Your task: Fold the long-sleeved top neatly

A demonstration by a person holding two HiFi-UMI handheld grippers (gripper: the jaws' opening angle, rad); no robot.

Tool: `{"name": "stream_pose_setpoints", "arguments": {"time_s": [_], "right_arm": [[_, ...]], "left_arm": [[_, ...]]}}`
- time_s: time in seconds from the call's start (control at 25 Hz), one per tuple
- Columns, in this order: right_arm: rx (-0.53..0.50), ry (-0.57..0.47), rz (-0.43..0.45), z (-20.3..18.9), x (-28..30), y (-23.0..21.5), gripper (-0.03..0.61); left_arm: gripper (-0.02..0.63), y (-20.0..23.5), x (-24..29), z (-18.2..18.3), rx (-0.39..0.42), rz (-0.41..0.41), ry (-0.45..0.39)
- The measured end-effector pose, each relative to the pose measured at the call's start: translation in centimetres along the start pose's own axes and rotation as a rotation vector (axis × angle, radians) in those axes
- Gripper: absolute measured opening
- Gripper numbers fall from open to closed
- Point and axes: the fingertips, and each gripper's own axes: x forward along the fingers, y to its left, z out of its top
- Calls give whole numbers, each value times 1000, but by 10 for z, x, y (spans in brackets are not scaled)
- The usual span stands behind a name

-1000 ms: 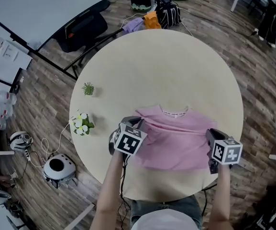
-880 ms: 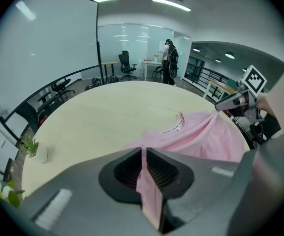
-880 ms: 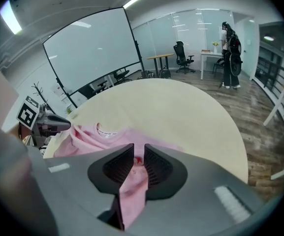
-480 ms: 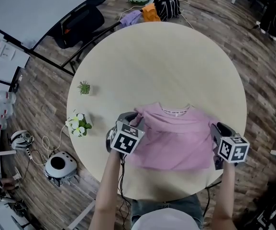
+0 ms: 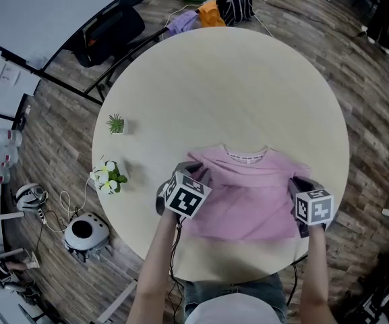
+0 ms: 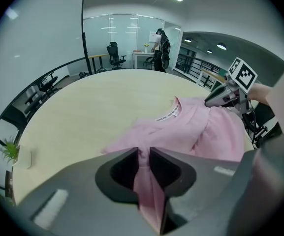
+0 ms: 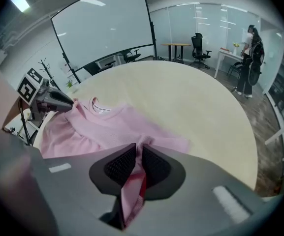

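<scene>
A pink long-sleeved top (image 5: pixel 245 194) lies on the round beige table (image 5: pixel 228 93) near its front edge, collar with a white label (image 5: pixel 245 158) pointing away from me. My left gripper (image 5: pixel 189 175) is shut on a pinch of its left sleeve fabric (image 6: pixel 142 157). My right gripper (image 5: pixel 301 184) is shut on the fabric of the right side (image 7: pixel 138 155). In the left gripper view the top (image 6: pixel 201 127) spreads toward the right gripper (image 6: pixel 225 95). In the right gripper view the top (image 7: pixel 107 124) reaches the left gripper (image 7: pixel 46 100).
A small green plant (image 5: pixel 116 123) and a white flower ornament (image 5: pixel 108 176) stand on the table's left side. Bags (image 5: pixel 233 5) and clothes (image 5: pixel 195 20) lie on the wooden floor beyond the table. A round white device (image 5: pixel 84 235) with cables sits on the floor at left.
Both grippers have shifted slightly; the right one moved inward toward the top's body, and the sleeve edges are drawn in a little. The camera view shifted slightly.
</scene>
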Motion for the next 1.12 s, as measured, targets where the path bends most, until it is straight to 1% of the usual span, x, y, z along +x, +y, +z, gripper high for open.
{"name": "stream_pose_setpoints", "arguments": {"time_s": [0.04,0.16,0.32,0.48,0.6,0.72,0.8,1.04,1.12], "right_arm": [[2,-6,3,0,-1,1,64],[28,-46,3,4,-11,-1,53],[64,-145,-2,21,-41,-3,51],[45,-237,-24,47,-74,-5,51],[17,-271,-43,64,-79,-9,51],[-5,-273,-62,74,-67,-13,51],[-22,-254,-80,76,-52,-17,51],[-42,-157,-105,65,-4,-28,51],[-50,-130,-109,60,6,-31,52]], "left_arm": [[62,1,-1,0,-6,2,-6],[49,4,-8,3,-26,11,-31],[44,8,-32,16,-22,29,-87],[44,13,-56,35,-61,35,-180],[44,22,-60,45,-89,32,-215],[44,31,-53,49,-89,46,-217],[44,37,-42,49,-90,55,-203],[46,48,0,36,-65,94,-109],[48,49,7,33,-62,105,-91]]}}
